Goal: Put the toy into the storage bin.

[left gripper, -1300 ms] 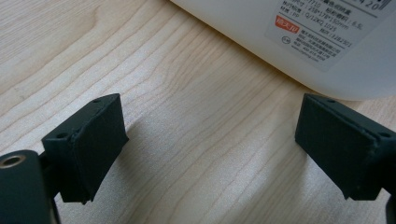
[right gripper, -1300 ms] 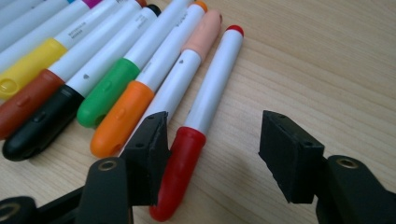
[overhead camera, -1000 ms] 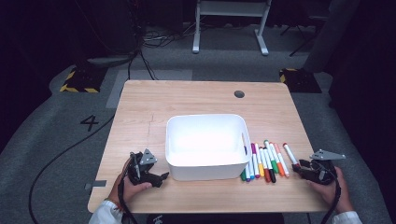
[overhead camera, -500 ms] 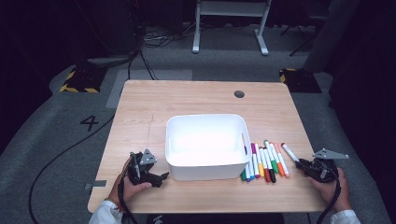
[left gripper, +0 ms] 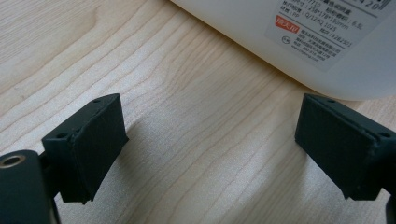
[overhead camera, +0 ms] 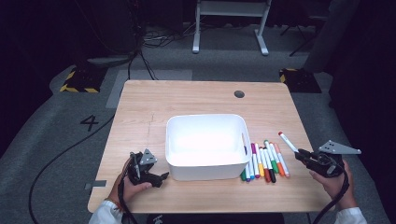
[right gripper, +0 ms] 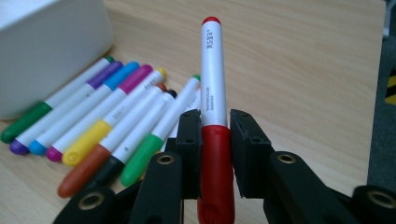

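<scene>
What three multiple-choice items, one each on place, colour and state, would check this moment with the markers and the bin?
1. Where do the loose markers lie?
A. inside the white bin
B. on the table just right of the white bin
C. by the left gripper

2. What colour is the cap of the marker in the right gripper?
A. red
B. blue
C. yellow

3. How are the left gripper's fingers?
A. shut on a marker
B. shut on the bin's rim
C. open, nothing between them

Answers: 1 B, the high view shows them in a row beside the white bin on the table. 2 A, the right gripper clamps the red marker at its red cap. 3 C, the left gripper shows bare wood between its spread fingers.
</scene>
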Demonstrator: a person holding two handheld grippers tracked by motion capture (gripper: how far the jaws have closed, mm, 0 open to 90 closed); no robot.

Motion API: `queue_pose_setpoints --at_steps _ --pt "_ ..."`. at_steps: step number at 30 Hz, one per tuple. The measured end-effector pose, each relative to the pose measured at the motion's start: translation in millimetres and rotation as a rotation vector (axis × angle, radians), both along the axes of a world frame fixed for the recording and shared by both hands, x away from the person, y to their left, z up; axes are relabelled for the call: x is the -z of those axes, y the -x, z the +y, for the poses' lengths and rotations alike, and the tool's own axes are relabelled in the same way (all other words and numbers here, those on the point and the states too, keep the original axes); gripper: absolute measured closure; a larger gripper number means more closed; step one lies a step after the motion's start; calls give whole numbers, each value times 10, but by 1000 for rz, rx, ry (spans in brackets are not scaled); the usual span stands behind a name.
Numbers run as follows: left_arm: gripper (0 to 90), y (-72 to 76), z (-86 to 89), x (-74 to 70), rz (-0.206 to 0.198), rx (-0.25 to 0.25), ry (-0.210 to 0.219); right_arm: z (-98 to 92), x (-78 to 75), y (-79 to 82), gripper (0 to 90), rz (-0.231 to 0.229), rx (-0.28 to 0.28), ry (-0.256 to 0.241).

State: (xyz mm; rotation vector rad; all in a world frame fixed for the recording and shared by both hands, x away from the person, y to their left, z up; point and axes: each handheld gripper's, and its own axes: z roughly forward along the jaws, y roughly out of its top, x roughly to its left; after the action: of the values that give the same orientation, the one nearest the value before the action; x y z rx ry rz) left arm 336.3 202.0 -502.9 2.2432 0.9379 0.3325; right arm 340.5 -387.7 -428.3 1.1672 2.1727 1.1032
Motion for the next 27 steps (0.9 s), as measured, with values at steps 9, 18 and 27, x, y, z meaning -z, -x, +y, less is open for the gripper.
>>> queue_pose_setpoints --at_steps 9,18,27 --pt "89 0 0 1 -1 -1 -1 294 -431 -38 748 -74 -122 -27" --pt "89 -1 1 0 0 1 0 693 -718 -126 747 -105 -247 0" --pt "89 -1 1 0 0 0 0 1109 -886 -211 748 -122 -358 9"
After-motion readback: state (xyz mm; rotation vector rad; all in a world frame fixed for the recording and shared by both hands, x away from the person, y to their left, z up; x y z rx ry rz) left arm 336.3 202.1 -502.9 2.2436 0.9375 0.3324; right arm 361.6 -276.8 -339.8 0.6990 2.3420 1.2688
